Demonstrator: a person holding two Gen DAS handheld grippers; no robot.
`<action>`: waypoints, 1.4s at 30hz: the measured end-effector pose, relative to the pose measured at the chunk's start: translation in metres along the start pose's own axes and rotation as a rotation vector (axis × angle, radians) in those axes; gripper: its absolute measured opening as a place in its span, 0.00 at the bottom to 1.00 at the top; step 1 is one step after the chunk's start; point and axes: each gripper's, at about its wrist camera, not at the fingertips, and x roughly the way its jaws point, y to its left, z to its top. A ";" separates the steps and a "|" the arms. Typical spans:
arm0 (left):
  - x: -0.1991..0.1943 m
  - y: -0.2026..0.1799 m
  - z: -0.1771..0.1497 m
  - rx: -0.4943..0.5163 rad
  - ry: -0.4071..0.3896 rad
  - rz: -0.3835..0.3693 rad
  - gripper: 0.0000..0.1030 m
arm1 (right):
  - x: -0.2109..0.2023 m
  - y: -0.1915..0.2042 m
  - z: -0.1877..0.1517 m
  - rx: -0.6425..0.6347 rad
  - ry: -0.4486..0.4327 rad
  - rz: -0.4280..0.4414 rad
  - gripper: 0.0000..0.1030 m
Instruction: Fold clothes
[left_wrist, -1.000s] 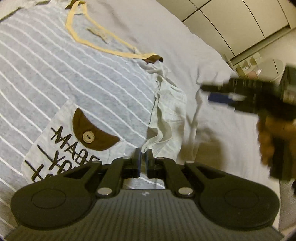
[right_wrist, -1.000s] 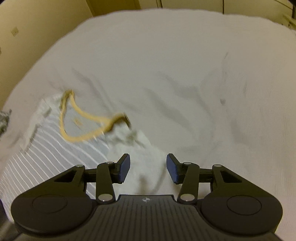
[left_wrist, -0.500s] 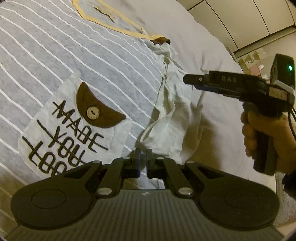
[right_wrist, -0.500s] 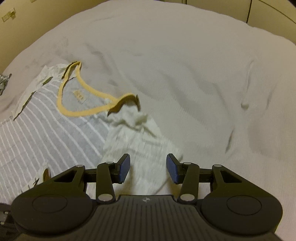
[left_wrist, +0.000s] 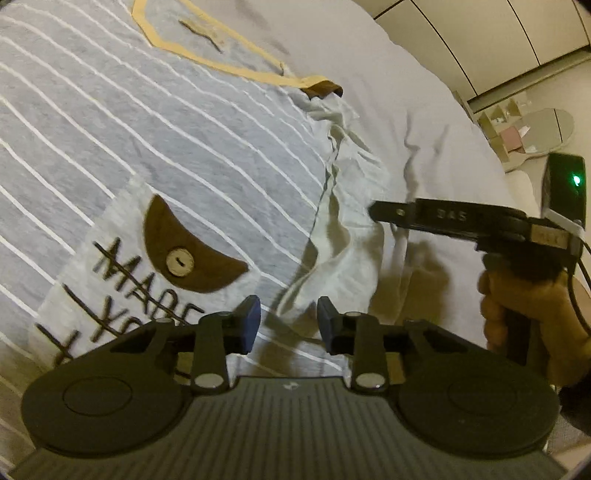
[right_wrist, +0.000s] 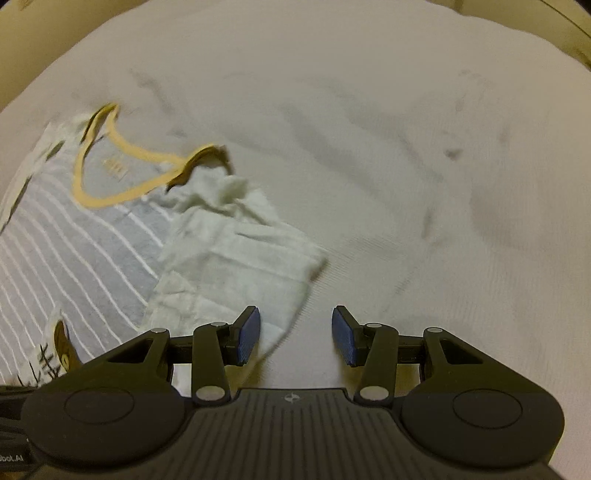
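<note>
Lying face up and spread across the left half of both views, the striped T-shirt (left_wrist: 166, 122) looks light, soft and limp, so expect it to sag and drag on the white bedsheet (right_wrist: 388, 147). You'd best take its crumpled pale sleeve (right_wrist: 229, 258) by the hem edge at lower centre. Your right gripper (right_wrist: 295, 332) hovers there with jaws apart, and your left gripper (left_wrist: 289, 325) sits over the chest pocket (left_wrist: 147, 266), jaws apart too, holding nothing
</note>
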 end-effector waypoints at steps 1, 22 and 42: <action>-0.004 0.000 0.001 0.012 -0.002 0.005 0.27 | -0.006 0.003 -0.007 0.017 0.001 0.007 0.46; -0.223 0.047 -0.077 0.396 0.018 0.407 0.36 | -0.150 0.128 -0.179 0.042 -0.007 0.086 0.49; -0.383 0.175 -0.137 1.272 0.081 0.388 0.69 | -0.215 0.354 -0.295 0.046 -0.078 -0.317 0.66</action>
